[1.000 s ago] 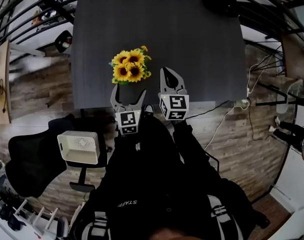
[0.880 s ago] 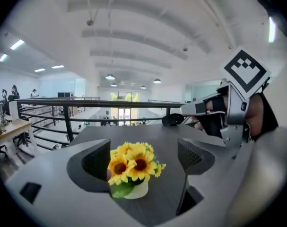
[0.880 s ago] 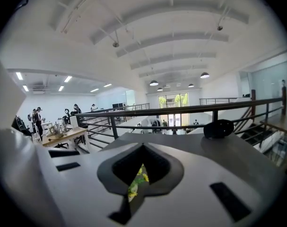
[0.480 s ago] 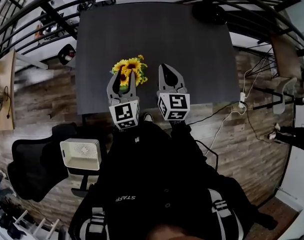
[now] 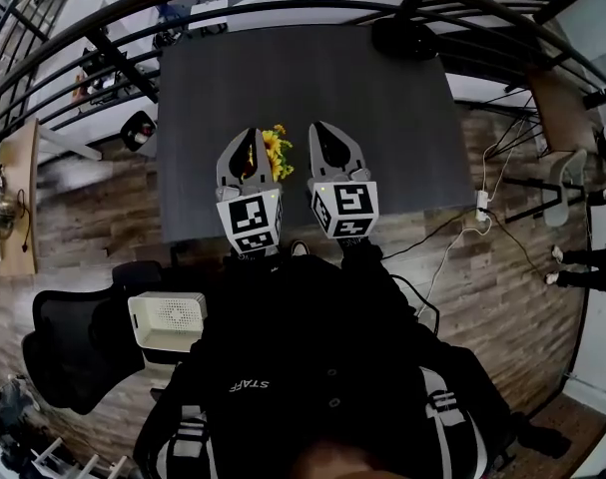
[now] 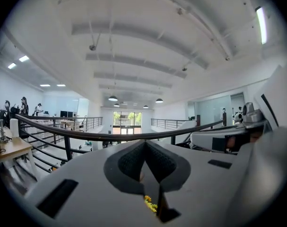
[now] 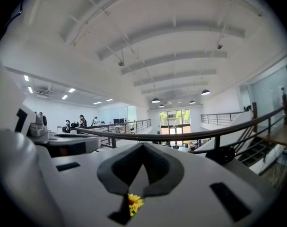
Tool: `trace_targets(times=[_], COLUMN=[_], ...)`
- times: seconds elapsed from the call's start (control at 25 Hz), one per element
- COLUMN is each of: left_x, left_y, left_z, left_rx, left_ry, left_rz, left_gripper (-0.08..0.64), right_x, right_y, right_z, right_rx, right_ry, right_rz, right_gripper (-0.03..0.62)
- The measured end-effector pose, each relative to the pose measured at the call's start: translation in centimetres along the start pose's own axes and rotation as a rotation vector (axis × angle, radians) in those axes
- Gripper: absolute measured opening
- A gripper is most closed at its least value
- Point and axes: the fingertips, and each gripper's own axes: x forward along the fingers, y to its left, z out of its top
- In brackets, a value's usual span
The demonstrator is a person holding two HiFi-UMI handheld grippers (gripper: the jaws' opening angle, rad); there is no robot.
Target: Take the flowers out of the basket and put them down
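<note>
Jacket (image 5: 312,367): black, filling the near part of the head view, with both arms stretched forward over the worktop's near edge.
Left tongs (image 5: 248,133): held high and pointing level. The jaws have just been closing and now stand pressed together, with nothing between the pads. Only a scrap of yellow shows through the slot below them.
Right tongs (image 5: 323,126): just beside the left pair, also about level, with jaws together and empty.
Risk, grip: the left tongs look to have shut on air, so the bunch is probably not yet lifted. Taking it would call for the jaws to be spread wide and brought down around the stems.
Flowers (image 5: 276,154): low between the two tongs, near the worktop's near edge and left of its middle. As far as the views show, they are apart from both pairs of jaws. They are a small bunch of yellow sunflower-like heads with a little green leaf, mostly hidden behind the tongs.
Risk, flowers: a top-heavy bunch gripped by its heads could shed petals or tip over. A pull on the stems could also drag a light basket toward the near edge.
Basket: cannot be made out, because whatever holds the stems is covered.
Worktop (image 5: 382,118): dark and matt, running out to its far edge.
</note>
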Motion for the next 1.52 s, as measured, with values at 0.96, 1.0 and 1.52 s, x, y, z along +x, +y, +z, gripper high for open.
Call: trace_targets(times=[0.96,1.0,1.52], left_x=[2.2,2.2,1.5], left_y=[-0.2,-0.2,1.2], left_z=[3.6,3.6,3.7], left_rx=[0.008,0.006,-0.014], left_ry=[0.012,0.013,0.01], left_rz=[-0.048,-0.048,-0.04], left_gripper=[0.003,0.003,0.003], right_x=[1.5,1.5,1.5], right_y=[1.8,1.8,2.8], right_z=[5.3,5.4,5.6], right_rx=[-0.054,-0.056,-0.065], right_ry=[-0.081,-0.083,-0.094], right_rz=[0.038,0.035,0.016], right_gripper=[0.012,0.012,0.012])
